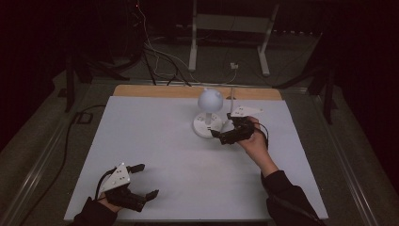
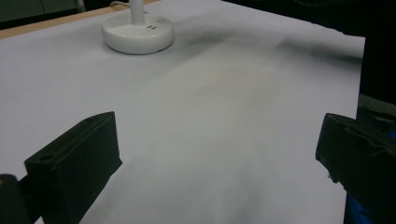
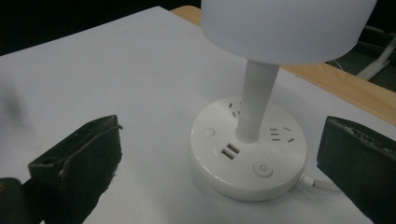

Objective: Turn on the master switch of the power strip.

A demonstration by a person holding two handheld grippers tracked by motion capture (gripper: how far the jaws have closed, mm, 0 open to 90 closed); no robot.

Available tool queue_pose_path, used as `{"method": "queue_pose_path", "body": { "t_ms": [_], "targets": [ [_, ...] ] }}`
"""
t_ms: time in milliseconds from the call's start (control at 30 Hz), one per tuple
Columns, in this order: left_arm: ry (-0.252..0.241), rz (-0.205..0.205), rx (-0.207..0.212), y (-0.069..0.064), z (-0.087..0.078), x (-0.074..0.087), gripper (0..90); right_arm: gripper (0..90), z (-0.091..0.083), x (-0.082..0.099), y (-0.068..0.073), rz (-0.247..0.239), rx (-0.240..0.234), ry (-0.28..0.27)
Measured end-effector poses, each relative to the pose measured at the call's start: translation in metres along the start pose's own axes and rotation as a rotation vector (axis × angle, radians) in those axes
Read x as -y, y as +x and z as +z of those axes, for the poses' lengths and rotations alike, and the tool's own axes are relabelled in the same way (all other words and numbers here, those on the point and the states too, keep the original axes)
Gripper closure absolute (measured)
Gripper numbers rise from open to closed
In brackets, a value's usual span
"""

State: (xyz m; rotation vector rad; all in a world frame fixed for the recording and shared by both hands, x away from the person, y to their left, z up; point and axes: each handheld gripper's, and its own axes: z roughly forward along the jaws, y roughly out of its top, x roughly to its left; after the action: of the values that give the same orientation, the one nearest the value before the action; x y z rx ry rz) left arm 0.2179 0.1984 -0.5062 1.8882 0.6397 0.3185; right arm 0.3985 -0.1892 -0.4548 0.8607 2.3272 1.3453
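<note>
One large white sheet (image 1: 155, 155) covers nearly the whole table, and only a strip of wooden edge (image 1: 155, 91) shows at the far side. On this sheet, toward the far middle, stands the white desk lamp (image 1: 208, 113), upright, with a round shade (image 3: 287, 25), a thin stem (image 3: 256, 100) and a round flat base (image 3: 247, 154). A thin white cable (image 3: 317, 183) leaves the base low at one side.

The right gripper (image 1: 224, 137) is at the lamp, just beside the base on the near right of it in the high view. Its jaws are wide apart and hold nothing. In the right gripper view the base sits between the two black jaws but farther on, and I cannot tell that either jaw touches it. The left gripper (image 1: 145, 180) is well apart from the lamp, near the front left corner of the sheet, with its jaws also spread and empty; in the left gripper view the base is far away at the top.

The smaller parts on the base are sockets, two USB ports (image 3: 230, 151), a small round button (image 3: 209, 132) and a power button (image 3: 263, 169) at the side toward the right gripper.

My judgement is that the work is at an early stage. The approach to the lamp looks done, but the shade seems not lit, so the lamp is probably off. What is left, I think, is to bring one jaw tip down on the power button, or to close on the base, which needs a small and careful move.
</note>
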Motion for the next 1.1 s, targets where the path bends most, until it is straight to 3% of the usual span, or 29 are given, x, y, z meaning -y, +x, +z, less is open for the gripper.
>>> {"method": "queue_pose_path", "body": {
  "t_ms": [133,367,567,767,867,967,1100],
  "targets": [
    [0.0,0.0,0.002,0.0,0.0,0.0,0.3,0.0,0.007,0.003,-0.003,-0.031,0.033,0.002],
    [0.001,0.004,0.003,0.0,0.0,0.0,0.3,0.0,0.02,0.01,-0.008,-0.033,0.03,0.024],
    [0.003,0.008,0.004,0.0,0.0,0.0,0.3,0.0,0.03,0.014,-0.008,0.006,0.09,0.003],
    [0.005,0.007,0.002,-0.001,0.0,0.0,0.3,0.0,0.038,0.019,-0.01,0.008,0.079,0.005],
    [0.005,0.005,0.0,0.0,0.0,0.0,0.3,4.8,0.042,0.022,-0.009,-0.016,0.101,0.006],
    [0.005,0.006,0.0,-0.001,0.0,0.0,0.3,9.5,0.044,0.024,-0.01,-0.016,0.12,-0.004],
    [0.006,0.007,0.0,-0.001,0.0,0.0,0.3,22.1,0.047,0.025,-0.011,-0.003,0.139,0.002]
  ]
}}
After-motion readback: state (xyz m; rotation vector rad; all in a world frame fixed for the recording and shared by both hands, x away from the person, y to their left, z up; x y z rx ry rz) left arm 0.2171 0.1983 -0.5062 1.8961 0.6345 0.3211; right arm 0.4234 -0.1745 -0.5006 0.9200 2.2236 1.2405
